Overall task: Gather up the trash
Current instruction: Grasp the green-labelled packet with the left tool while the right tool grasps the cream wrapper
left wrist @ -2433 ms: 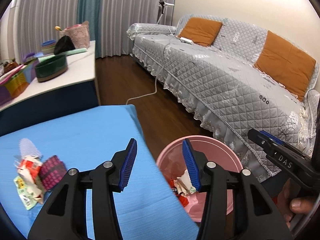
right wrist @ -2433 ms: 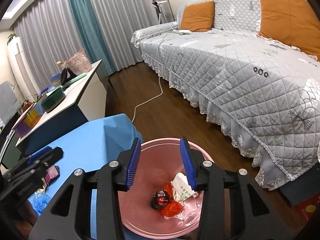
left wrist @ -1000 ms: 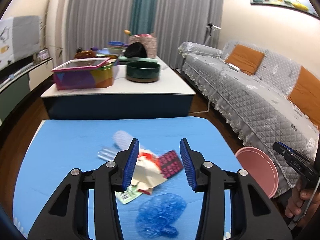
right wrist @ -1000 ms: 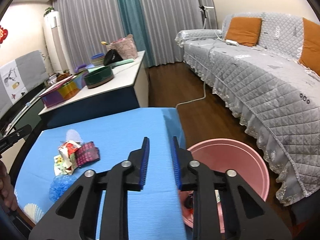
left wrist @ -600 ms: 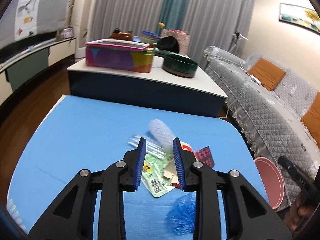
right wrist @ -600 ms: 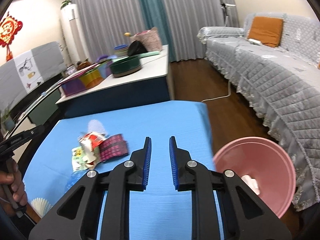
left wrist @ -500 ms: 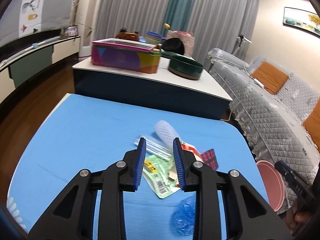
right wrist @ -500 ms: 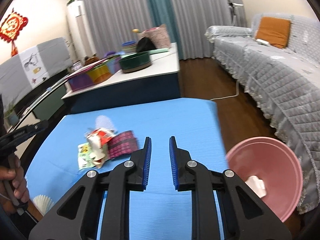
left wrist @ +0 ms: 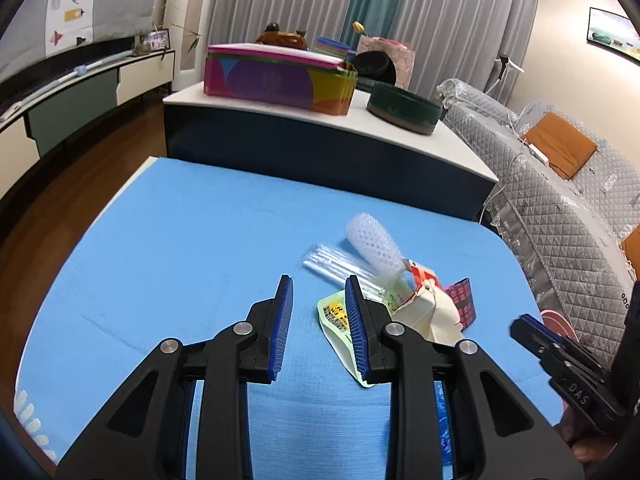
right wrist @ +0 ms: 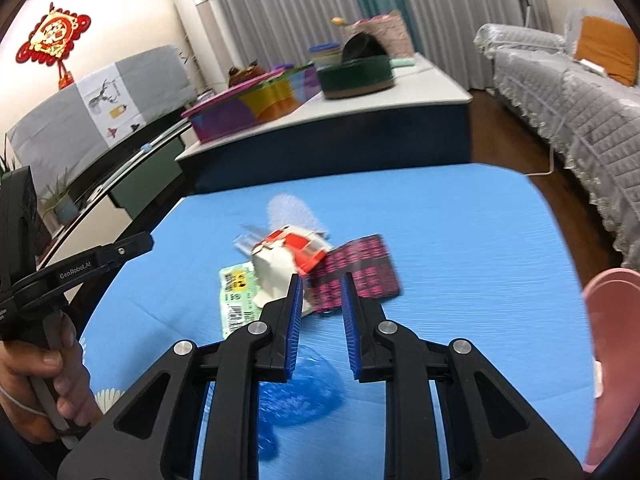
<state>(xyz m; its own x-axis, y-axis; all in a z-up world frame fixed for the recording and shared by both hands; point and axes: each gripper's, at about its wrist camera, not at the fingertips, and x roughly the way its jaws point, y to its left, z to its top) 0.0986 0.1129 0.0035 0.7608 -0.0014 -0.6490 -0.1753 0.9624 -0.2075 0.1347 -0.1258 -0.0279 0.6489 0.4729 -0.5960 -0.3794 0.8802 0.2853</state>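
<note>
Now we held both grippers over the blue table (left wrist: 168, 240); the left gripper (left wrist: 318, 328) stood narrowly apart, having just closed in, gripping nothing, the trash pile (left wrist: 404, 296) at its one o'clock; the right gripper (right wrist: 319, 320), slightly parted and empty, faced the pile at twelve; the pink bin (right wrist: 612, 356) sat at three.

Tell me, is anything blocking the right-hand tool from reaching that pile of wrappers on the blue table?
Nothing visible does. The right gripper has open, empty fingers pointing at the pink-and-black patterned wrapper and the crushed white-and-red carton, with only bare blue tabletop around. The crumpled blue plastic bag lies below the fingers, nearer than the pile.
</note>
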